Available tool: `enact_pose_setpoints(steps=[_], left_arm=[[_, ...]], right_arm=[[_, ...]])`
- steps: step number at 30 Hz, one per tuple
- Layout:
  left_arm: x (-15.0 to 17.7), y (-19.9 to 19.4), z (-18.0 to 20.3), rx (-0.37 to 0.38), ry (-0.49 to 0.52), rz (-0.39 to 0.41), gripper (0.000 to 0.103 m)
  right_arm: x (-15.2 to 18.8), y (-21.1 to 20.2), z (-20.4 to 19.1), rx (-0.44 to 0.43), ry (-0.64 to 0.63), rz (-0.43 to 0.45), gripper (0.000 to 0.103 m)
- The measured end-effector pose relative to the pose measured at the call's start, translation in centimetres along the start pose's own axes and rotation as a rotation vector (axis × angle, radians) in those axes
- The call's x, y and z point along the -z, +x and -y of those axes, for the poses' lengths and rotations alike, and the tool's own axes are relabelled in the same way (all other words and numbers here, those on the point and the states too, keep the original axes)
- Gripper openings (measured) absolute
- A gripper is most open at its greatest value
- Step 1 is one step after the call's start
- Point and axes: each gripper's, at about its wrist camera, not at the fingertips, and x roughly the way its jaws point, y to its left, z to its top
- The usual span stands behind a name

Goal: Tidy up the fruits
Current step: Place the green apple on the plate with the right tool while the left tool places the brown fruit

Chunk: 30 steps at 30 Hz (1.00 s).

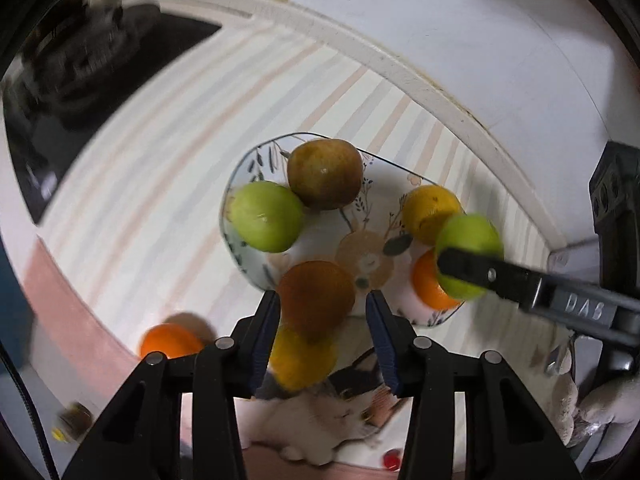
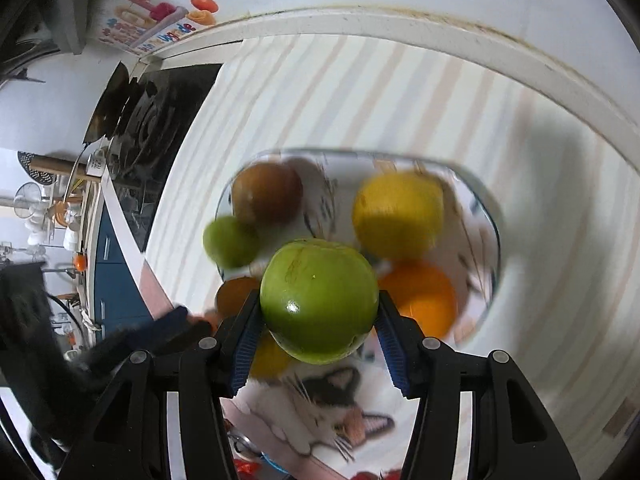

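Green apple [image 2: 319, 300] clamped between right gripper [image 2: 318, 334] pads, carried above plate [image 1: 384, 162]. Brown fruit [image 1: 316, 298] sits between narrowed left gripper [image 1: 323, 338] jaws; grip uncertain, likely for plating.

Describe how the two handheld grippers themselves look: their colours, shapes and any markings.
The left gripper has a black angular frame with triangular cut-outs, round silver pivot pins, and dark blue ribbed pads on the inner faces of its fingers. The right gripper is built the same way, with brighter blue pads. Seen from the left wrist view, its side bears a grey block with raised letters. No sleeve or hand shows clearly.
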Motion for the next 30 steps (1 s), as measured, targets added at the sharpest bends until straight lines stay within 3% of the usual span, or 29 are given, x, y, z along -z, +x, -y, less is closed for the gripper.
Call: enact_pose_setpoints(steps=[7,12,13,15,18,20,21,23,30], left_arm=[[-1.7,2.5,0.7,0.005,-0.036,-0.034,0.041],[-1.7,2.8,0.6,-0.029,-0.040,-0.035,0.041],[-1.8,2.8,0.3,-0.035,-0.047,-0.037,0.042],[-1.9,3.0,-0.1,-0.053,-0.059,-0.043,0.042],[-1.9,2.8,-0.6,-0.077,-0.075,-0.043,0.043],[-1.8,2.4,-0.8,-0.090,-0.082,-0.034,0.057],[-1.7,2.0,-1.0,-0.104,-0.082,-0.025,0.062],[-1.6,1.4,-1.2,-0.139,-0.073,-0.004,0.087],[-0.6,-0.8,-1.5,-0.226,-0.034,0.042,0.089]], right_arm=[[-5.3,3.2,-2.4,0.083,-0.053,-0.069,0.057],[-6.3,3.7,-2.4,0.104,-0.060,-0.075,0.058],[-6.5,3.8,-2.6,0.109,-0.066,-0.080,0.060],[-6.7,3.8,-2.8,0.104,-0.082,-0.094,0.076],[-6.7,3.4,-2.9,0.116,-0.085,-0.092,0.082],[-6.5,2.8,-2.7,0.118,-0.081,-0.080,0.085],[-6.2,2.4,-2.5,0.127,-0.077,-0.072,0.092],[-5.5,1.5,-2.2,0.154,-0.084,-0.050,0.094],[-1.2,-1.3,-1.3,0.250,-0.121,0.021,0.095]])
